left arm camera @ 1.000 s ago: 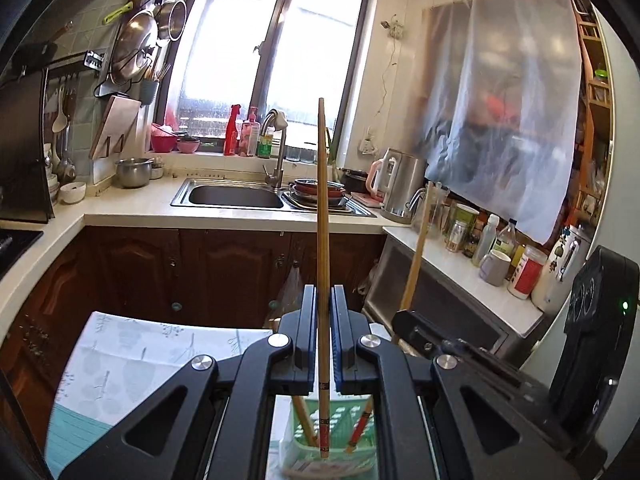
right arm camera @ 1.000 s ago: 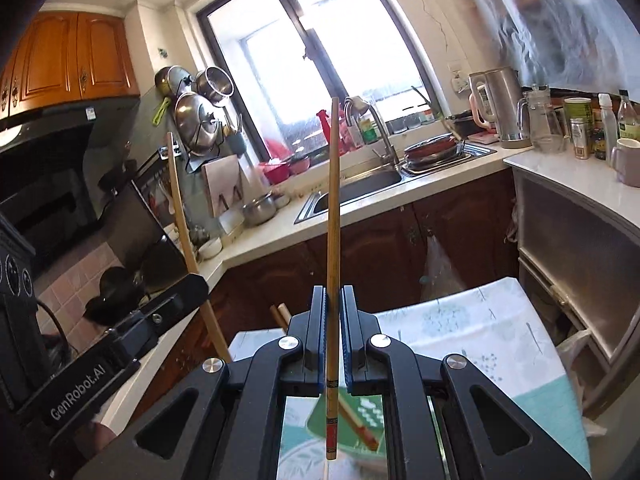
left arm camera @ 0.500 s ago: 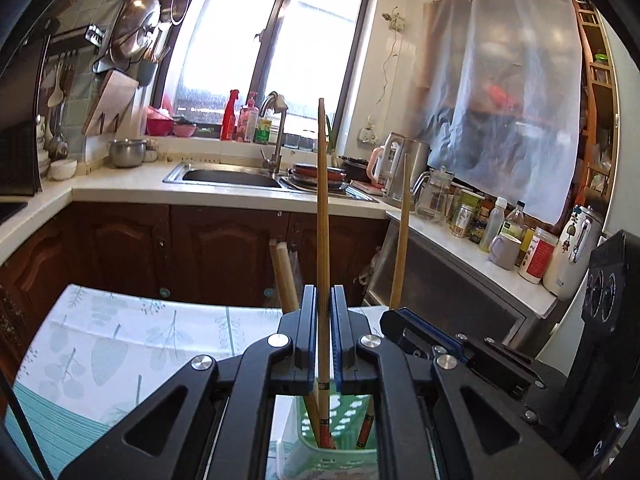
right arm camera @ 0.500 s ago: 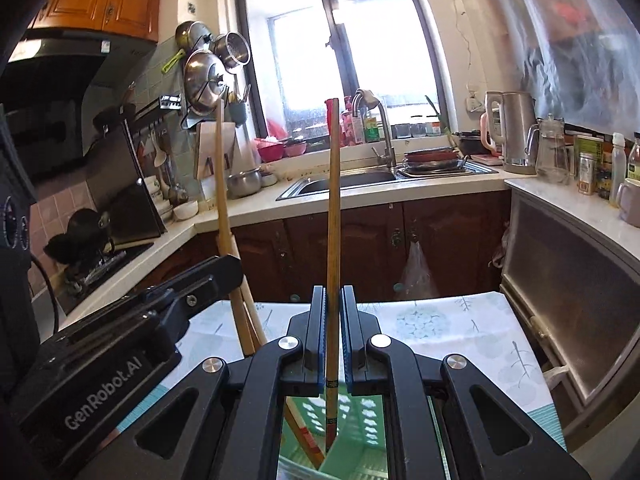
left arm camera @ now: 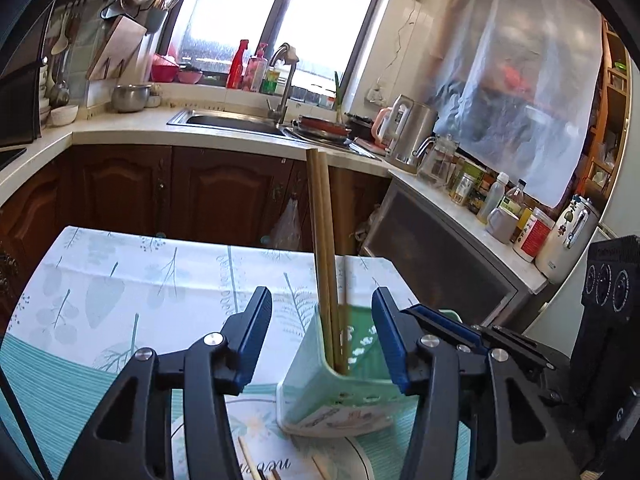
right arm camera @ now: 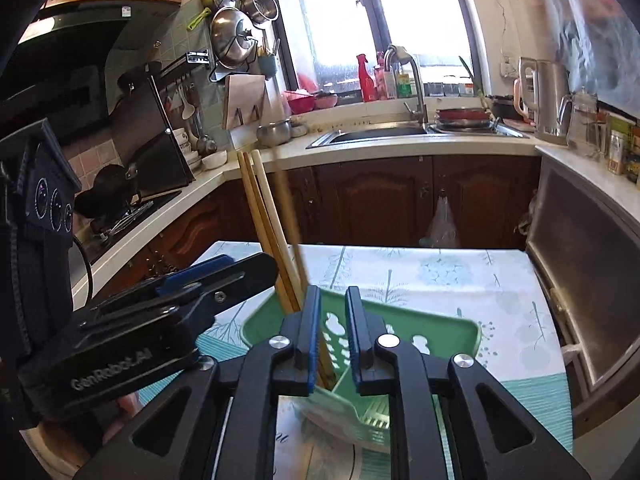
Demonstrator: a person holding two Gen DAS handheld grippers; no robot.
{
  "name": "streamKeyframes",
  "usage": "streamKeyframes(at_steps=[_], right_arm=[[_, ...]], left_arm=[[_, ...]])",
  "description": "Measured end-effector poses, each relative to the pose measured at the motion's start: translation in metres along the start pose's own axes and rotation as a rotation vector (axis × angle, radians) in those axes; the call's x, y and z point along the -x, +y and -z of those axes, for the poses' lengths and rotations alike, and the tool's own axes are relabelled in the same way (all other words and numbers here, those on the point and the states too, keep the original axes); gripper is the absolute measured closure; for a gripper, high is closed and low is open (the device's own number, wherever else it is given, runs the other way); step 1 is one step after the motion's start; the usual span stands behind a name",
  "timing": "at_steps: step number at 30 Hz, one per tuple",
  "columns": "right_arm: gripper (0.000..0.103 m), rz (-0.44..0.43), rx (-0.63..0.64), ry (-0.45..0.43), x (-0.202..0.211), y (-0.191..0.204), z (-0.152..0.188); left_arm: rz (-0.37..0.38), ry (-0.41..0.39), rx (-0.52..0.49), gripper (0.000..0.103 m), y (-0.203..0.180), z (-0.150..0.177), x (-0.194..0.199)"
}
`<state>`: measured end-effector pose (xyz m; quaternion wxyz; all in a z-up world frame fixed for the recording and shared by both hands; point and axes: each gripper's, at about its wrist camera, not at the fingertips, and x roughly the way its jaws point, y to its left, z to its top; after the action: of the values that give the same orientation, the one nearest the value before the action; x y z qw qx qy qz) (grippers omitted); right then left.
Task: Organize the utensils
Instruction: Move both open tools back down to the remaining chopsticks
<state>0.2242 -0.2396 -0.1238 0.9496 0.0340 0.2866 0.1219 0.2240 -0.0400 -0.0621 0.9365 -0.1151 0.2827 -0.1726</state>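
A green perforated utensil holder stands on the table; it also shows in the right wrist view. Wooden chopsticks stand upright in it, and show in the right wrist view. My left gripper is open wide, its jaws on either side of the holder's top, holding nothing. My right gripper is open a little above the holder; a blurred chopstick is just left of its jaws, free of them. The right gripper's body sits to the right of the left one.
The table wears a leaf-print cloth. More chopsticks lie on a plate under the holder. A kitchen counter with sink, kettle and jars runs behind.
Both grippers lowered toward the holder and opened. The chopstick each one held has dropped into the holder. The left jaws now stand wide apart, the right only slightly.
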Motion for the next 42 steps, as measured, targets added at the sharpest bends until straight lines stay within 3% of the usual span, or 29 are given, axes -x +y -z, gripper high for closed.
streamKeyframes(at_steps=[7,11,19,23,26,34,35,37,39,42], right_arm=[[0.085,-0.004,-0.034,0.066,0.028,0.010,0.001],[0.077,-0.017,-0.094,0.146,0.048,0.016,-0.003],[0.077,0.015,-0.126,0.306,0.087,0.035,0.001],[0.077,0.043,-0.112,0.390,0.101,0.044,0.020],[0.077,0.015,-0.089,0.437,0.109,0.055,0.043],[0.077,-0.011,-0.113,0.565,0.100,0.071,0.108],[0.077,-0.002,-0.110,0.575,0.098,0.072,0.113],[0.077,0.006,-0.108,0.604,0.093,0.072,0.125],[0.077,-0.002,-0.121,0.625,0.088,0.071,0.133],[0.077,-0.013,-0.132,0.646,0.079,0.069,0.134]], left_arm=[[0.012,0.119,0.022,0.042,0.004,-0.001,0.025],[-0.039,0.184,0.000,0.031,0.005,0.000,0.046],[-0.140,0.281,-0.080,0.022,0.003,0.017,0.093],[-0.163,0.349,-0.104,0.022,0.000,0.029,0.106],[-0.173,0.399,-0.113,0.021,-0.001,0.040,0.108],[-0.170,0.576,-0.043,0.022,0.010,0.089,0.091],[-0.169,0.600,-0.019,0.022,0.014,0.096,0.086],[-0.151,0.646,0.016,0.035,0.020,0.106,0.077],[-0.117,0.704,0.051,0.053,0.025,0.116,0.064],[-0.104,0.783,0.085,0.072,0.028,0.132,0.046]])
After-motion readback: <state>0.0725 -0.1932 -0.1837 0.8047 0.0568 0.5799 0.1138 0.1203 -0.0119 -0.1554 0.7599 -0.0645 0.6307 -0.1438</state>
